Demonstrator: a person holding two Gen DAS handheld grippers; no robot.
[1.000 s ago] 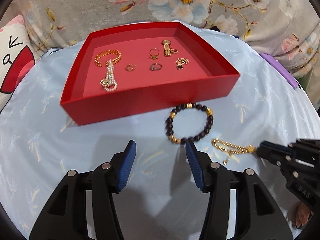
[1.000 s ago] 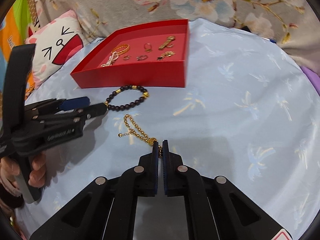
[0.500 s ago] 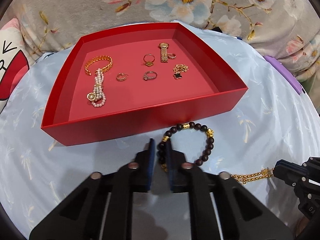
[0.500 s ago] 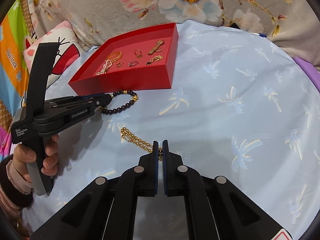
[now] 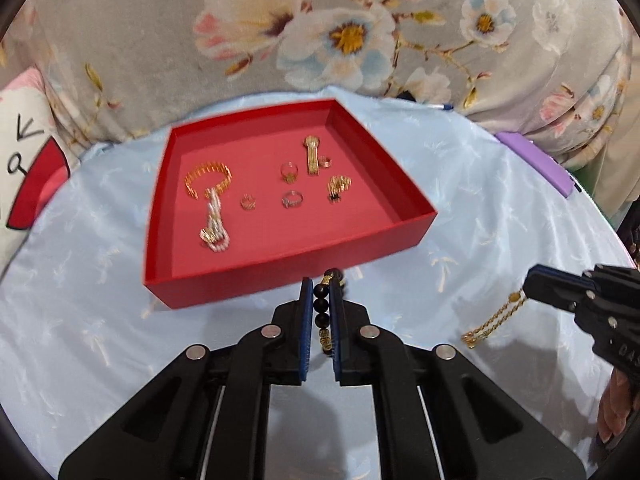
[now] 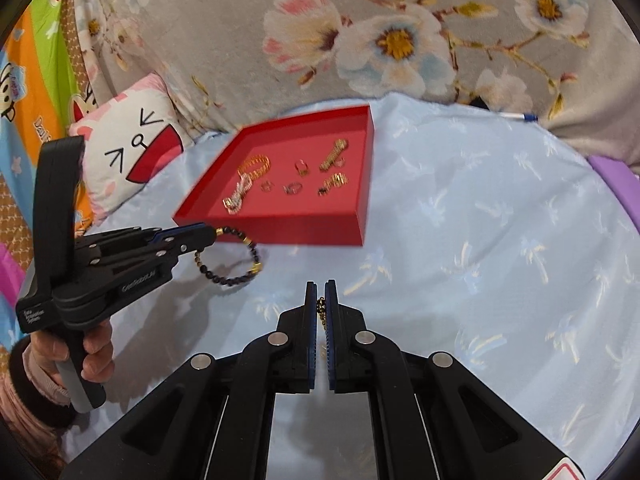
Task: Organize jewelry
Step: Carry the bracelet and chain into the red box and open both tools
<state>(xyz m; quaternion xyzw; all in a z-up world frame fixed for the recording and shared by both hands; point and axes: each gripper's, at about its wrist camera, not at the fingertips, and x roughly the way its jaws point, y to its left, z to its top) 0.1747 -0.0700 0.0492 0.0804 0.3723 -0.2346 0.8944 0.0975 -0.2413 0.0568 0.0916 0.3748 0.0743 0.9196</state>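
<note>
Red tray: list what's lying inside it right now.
Inside the red tray: a gold bracelet, a pearl strand, several rings, a gold watch. The near wall hides nothing obvious.

"GenRobot.AI" on left gripper (image 6: 208, 236) body; "Data Acquisition System" on its handle.

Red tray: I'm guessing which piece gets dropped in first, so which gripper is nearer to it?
Left. The left gripper, shut on the dark beaded bracelet, is at the red tray's front wall; the right gripper, holding the gold chain, is farther back.
</note>
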